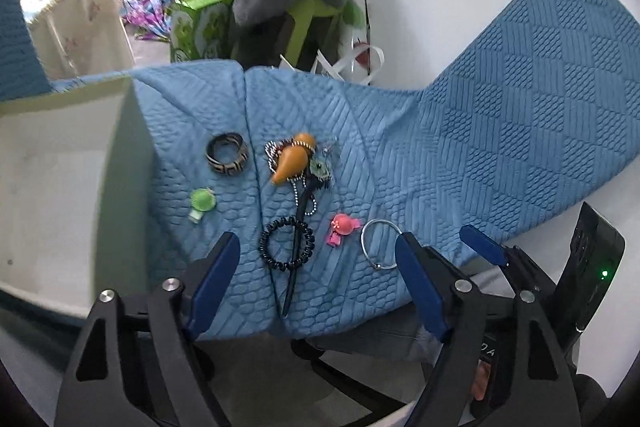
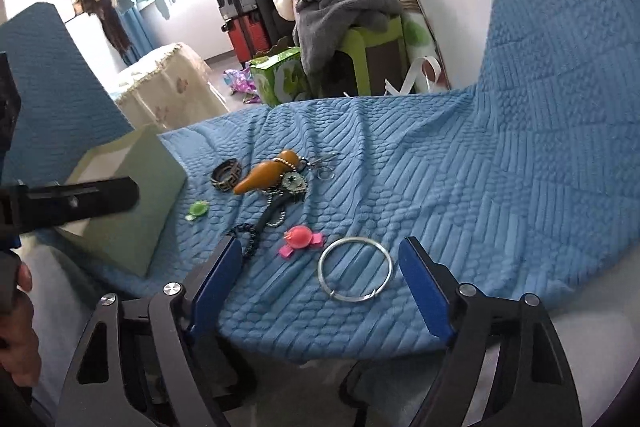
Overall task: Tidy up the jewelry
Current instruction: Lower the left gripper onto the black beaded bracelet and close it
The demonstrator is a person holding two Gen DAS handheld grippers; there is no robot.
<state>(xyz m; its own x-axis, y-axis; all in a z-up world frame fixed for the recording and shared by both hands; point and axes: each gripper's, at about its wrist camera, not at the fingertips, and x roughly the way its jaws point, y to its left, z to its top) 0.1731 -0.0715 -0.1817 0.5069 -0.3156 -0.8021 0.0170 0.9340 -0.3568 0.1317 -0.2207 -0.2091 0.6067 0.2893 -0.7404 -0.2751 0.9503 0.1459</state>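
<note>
Sorting looked unstarted: the thin silver wire bangle (image 2: pixel 355 270), pink plastic clip (image 2: pixel 298 237), black coiled hair tie (image 1: pixel 286 244) and carved dark band bracelet (image 1: pixel 227 154) all lay mid-frame on the blue quilted cover (image 2: pixel 460 187). Left gripper (image 1: pixel 316 251) and right gripper (image 2: pixel 322 259) were wide open, empty. Only the left view showed inside the pale green open box (image 1: pixel 60 167), seemingly empty; only the right view showed the whole bangle.

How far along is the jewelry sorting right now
Barely started. Nothing looks put away: what shows of the pale green box looks empty. Both the left gripper and right gripper are open and hold nothing. Still loose on the blue quilt: silver bangle, pink charm, black coil tie, patterned ring, green charm, and the gourd pendant tangle.
</note>
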